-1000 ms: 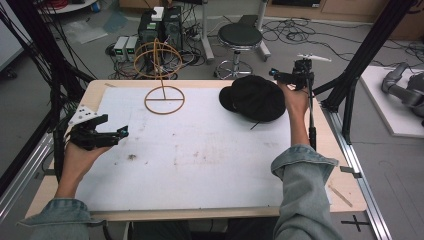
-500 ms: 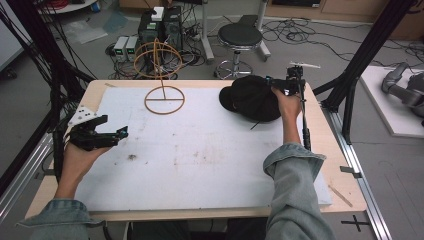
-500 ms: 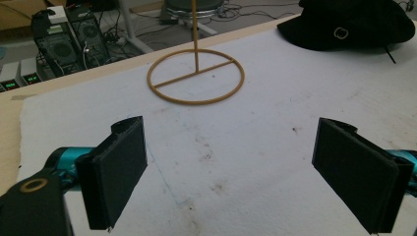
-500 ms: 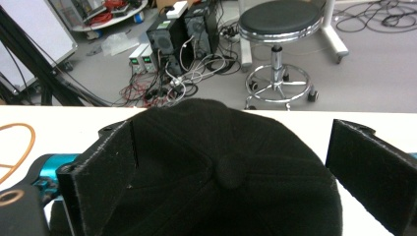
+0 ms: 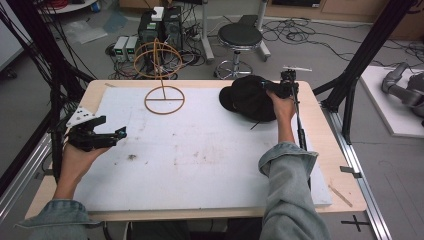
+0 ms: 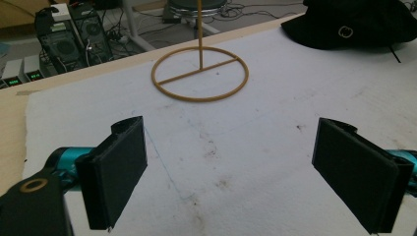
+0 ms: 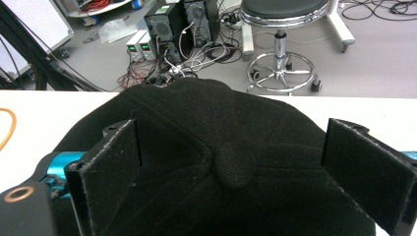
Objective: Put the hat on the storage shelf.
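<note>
Left gripper rests idle at the near left of the white foam-covered table, jaws wide apart on nothing. The tan wire hat stand, far left-centre, is bare. The black fabric cap lies far right, not yet lifted. Right gripper hovers over its crown, jaws apart, straddling the top button; the grasp appears pending.

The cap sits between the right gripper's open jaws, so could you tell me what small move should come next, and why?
Probably close the right gripper on the cap: its jaws stand open on either side of the crown, near the top button, and nothing is gripped yet.
</note>
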Motion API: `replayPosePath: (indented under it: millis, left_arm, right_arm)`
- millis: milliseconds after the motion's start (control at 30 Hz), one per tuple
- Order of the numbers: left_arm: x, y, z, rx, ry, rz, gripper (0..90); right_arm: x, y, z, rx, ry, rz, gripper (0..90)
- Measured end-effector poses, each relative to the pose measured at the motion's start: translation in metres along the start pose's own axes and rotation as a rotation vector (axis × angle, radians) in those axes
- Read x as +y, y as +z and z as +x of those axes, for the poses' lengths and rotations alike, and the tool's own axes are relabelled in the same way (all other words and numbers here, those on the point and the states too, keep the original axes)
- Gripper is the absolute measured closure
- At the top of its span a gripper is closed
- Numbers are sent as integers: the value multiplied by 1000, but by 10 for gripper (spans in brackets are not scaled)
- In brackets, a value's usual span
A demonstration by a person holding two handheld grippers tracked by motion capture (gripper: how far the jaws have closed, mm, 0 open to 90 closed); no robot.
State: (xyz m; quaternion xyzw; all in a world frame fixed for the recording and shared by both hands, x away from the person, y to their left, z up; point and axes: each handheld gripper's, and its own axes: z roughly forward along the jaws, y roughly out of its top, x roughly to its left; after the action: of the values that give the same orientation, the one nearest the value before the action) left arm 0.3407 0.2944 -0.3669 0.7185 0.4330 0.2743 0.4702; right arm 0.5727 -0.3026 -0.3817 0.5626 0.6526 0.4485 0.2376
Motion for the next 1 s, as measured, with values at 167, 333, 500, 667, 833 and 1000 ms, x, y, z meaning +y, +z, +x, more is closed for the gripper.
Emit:
replayPosePath:
  millis: [167,333,500,667,833,1000]
  left_arm:
    - [-1,0,1,1,-2,1,136]
    - [-1,0,1,3,-4,3,137]
    - [-2,1,2,5,-4,8,137]
    - [-3,1,4,6,-4,10,137]
    - [-3,1,4,7,-6,10,138]
    - [-2,0,3,8,-6,6,139]
  right_arm:
    - [-3,5,-1,16,0,8,154]
    - [-7,13,0,16,-8,22,224]
    - [-10,17,-2,37,-2,38,352]
    - [-11,19,-1,39,-23,46,449]
    - [-10,19,6,8,-88,63,599]
    - [-6,13,10,-6,-116,49,645]
